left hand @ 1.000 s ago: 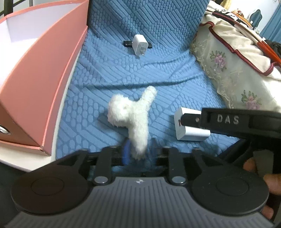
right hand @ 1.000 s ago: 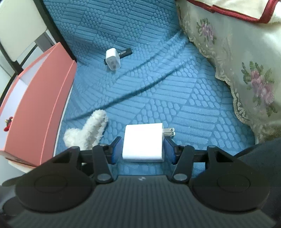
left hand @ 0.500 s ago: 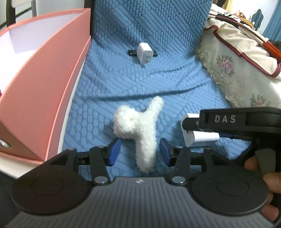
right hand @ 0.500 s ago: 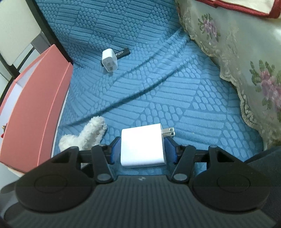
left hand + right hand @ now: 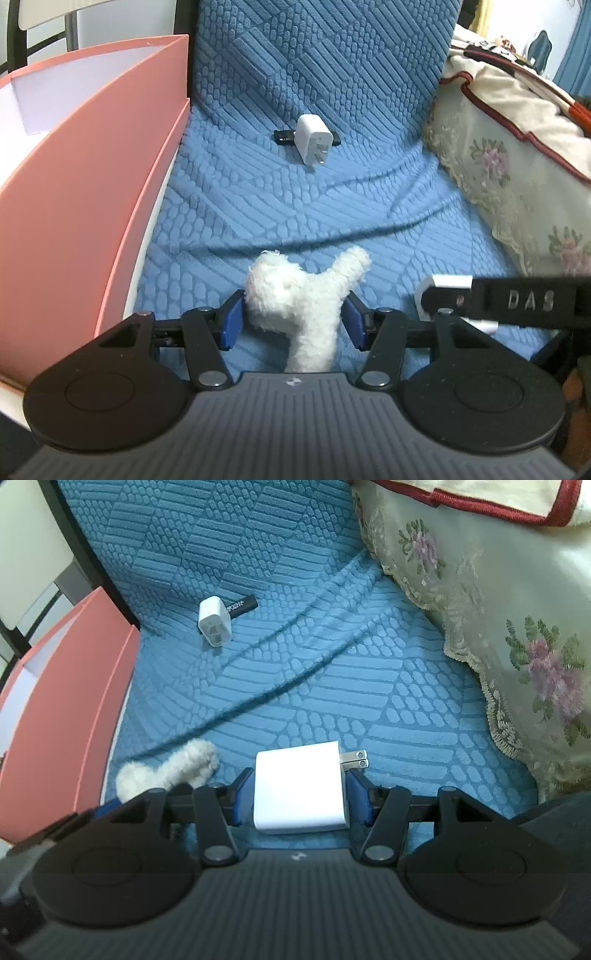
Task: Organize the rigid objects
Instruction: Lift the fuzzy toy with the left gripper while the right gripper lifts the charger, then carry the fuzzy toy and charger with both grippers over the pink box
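- Now we see the left gripper [image 5: 293,319] angled down at the blue textured cover [image 5: 295,206], its blue pads [image 5: 231,319] set on either side of a white fluffy toy [image 5: 306,299] at lower centre of the left wrist view; the jaws have just been opening, and the left pad sits at the fluff's edge while the right one stands just clear, so nothing is clamped.
- We find the right gripper [image 5: 301,794] tilted steeply down as well, pads closed against both sides of a large white charger [image 5: 301,788] at lower centre of the right wrist view, its two prongs pointing right.
- In the left wrist view we catch that same tool entering from the right edge, with fingers of a hand [image 5: 576,391] behind it.
- We see a small white charger [image 5: 312,138] lying across a black stick [image 5: 284,137] in the upper middle.
- A pink box [image 5: 88,192] fills the left side, and a floral cloth [image 5: 517,173] the right.
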A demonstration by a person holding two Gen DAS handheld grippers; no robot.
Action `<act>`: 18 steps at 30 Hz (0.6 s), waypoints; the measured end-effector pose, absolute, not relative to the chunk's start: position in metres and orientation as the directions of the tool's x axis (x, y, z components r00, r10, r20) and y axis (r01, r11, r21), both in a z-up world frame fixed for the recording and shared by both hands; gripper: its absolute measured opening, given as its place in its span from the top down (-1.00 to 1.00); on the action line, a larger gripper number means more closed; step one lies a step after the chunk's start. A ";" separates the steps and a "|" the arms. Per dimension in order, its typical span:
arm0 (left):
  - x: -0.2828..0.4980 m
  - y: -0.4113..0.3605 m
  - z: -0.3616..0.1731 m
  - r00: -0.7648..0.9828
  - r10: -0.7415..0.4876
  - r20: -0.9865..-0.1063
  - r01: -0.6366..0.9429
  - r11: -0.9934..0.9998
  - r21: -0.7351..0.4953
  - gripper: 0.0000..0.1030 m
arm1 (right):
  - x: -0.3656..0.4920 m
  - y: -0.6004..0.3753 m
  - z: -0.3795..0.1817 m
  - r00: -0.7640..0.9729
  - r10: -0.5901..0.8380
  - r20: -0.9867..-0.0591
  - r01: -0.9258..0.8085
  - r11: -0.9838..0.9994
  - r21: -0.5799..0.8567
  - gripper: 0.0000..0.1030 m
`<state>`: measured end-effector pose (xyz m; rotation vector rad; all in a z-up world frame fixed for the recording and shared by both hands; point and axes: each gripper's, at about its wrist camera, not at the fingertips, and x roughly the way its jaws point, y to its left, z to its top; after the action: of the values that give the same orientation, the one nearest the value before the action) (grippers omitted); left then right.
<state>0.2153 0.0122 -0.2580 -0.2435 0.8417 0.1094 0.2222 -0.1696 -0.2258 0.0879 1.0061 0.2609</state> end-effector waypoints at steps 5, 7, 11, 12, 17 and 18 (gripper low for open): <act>0.219 0.012 -0.255 0.656 0.001 -0.755 -0.190 0.968 -0.165 -0.15 | 0.222 -0.168 -0.228 0.511 0.256 -0.820 -0.186 0.965 0.185 -0.11; 0.218 0.013 -0.252 0.655 0.000 -0.755 -0.195 0.966 -0.168 -0.15 | 0.222 -0.166 -0.227 0.510 0.253 -0.822 -0.193 0.965 0.178 -0.11; 0.214 0.018 -0.242 0.645 -0.002 -0.764 -0.211 0.960 -0.181 -0.14 | 0.218 -0.161 -0.222 0.514 0.259 -0.818 -0.224 0.961 0.164 -0.11; 0.214 0.018 -0.240 0.646 -0.002 -0.763 -0.211 0.960 -0.181 -0.14 | 0.216 -0.159 -0.220 0.518 0.260 -0.815 -0.233 0.959 0.158 -0.11; 0.208 0.023 -0.222 0.653 0.001 -0.757 -0.203 0.964 -0.173 -0.14 | 0.210 -0.157 -0.210 0.524 0.266 -0.809 -0.248 0.956 0.154 -0.11; 0.207 0.025 -0.218 0.654 0.002 -0.756 -0.204 0.963 -0.174 -0.14 | 0.208 -0.157 -0.206 0.527 0.265 -0.807 -0.250 0.956 0.150 -0.11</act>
<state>0.2066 0.0254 -0.2182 -0.2533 0.8521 0.1181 0.2085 -0.1566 -0.2065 0.0164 0.9675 0.3080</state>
